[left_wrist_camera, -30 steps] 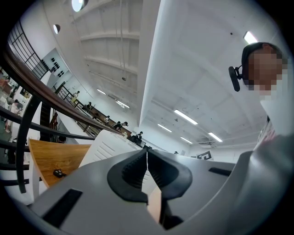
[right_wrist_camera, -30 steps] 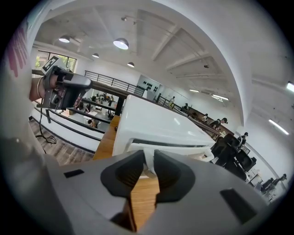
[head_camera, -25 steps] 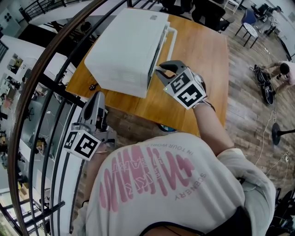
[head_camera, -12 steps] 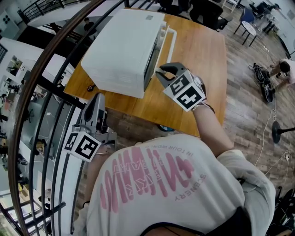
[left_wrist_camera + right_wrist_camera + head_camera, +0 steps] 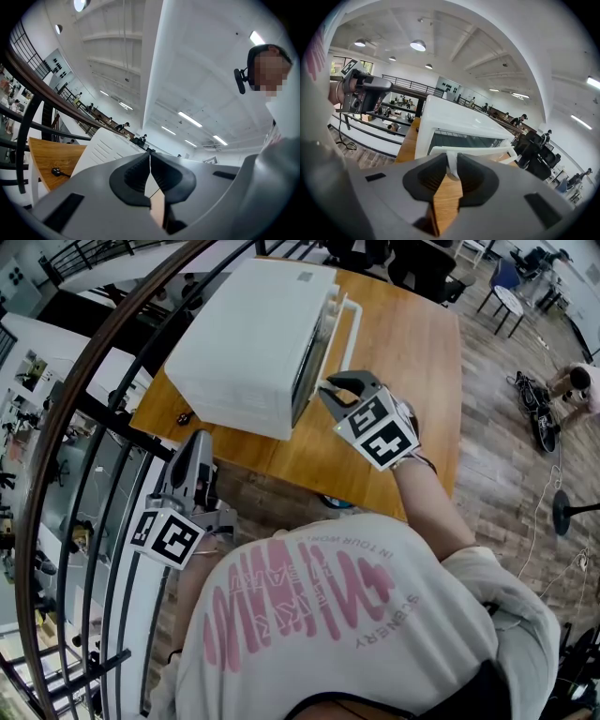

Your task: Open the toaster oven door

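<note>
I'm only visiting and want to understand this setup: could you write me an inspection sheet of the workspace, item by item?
Surface: wooden table, with the oven standing on it.
Job's things: white toaster oven; white handle across its glass door.
Clutter: nothing seen.
Grippers: right gripper shut on the handle; left gripper shut and empty, held off the table near the railing.
Cables: small dark plug lying on the table beside the oven.
Surroundings: curved railing, wooden floor, a person crouching in the distance.
</note>
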Action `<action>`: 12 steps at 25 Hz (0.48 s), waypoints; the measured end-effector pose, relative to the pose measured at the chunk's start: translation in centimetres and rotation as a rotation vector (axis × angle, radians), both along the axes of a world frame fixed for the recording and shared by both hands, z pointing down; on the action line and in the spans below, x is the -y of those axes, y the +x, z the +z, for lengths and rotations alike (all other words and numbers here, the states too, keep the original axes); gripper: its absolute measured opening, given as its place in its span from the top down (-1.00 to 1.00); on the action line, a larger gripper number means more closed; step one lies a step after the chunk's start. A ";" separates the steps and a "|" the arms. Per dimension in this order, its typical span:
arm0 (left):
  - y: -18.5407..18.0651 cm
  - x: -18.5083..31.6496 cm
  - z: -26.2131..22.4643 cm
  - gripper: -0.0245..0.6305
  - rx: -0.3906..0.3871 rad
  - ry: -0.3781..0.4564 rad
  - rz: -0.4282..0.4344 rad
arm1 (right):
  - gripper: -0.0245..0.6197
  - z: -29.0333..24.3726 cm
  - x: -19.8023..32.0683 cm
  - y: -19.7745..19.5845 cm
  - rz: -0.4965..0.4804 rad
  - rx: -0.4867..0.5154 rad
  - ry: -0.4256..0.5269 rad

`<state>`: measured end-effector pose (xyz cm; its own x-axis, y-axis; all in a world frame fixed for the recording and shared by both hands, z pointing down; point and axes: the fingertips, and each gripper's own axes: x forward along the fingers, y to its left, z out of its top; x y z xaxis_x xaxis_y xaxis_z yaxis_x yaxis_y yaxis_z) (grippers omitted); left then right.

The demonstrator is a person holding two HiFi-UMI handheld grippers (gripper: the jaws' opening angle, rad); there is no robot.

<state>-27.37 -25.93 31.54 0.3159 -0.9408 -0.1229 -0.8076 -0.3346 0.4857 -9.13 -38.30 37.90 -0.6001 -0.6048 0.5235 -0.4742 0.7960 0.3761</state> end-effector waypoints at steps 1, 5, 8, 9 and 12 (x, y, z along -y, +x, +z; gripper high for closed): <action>0.1 0.0 0.0 0.86 0.001 -0.001 0.001 | 0.68 0.0 0.0 0.1 0.000 0.001 -0.001; 0.2 0.0 0.0 0.86 0.004 -0.003 -0.003 | 0.68 0.1 -0.1 0.6 0.000 0.006 -0.009; 0.3 0.1 -0.1 0.86 0.006 -0.002 -0.004 | 0.68 0.3 -0.2 0.9 -0.001 0.015 -0.013; 0.4 0.1 -0.1 0.86 0.007 -0.001 -0.003 | 0.68 0.4 -0.2 1.0 -0.001 0.020 -0.015; 0.6 0.1 -0.1 0.86 0.007 -0.002 -0.003 | 0.68 0.5 -0.4 1.4 0.001 0.029 -0.019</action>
<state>-26.79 -26.03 31.46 0.3144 -0.9418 -0.1191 -0.8120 -0.3318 0.4802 -7.74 -37.91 38.41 -0.6143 -0.5959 0.5172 -0.4858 0.8021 0.3472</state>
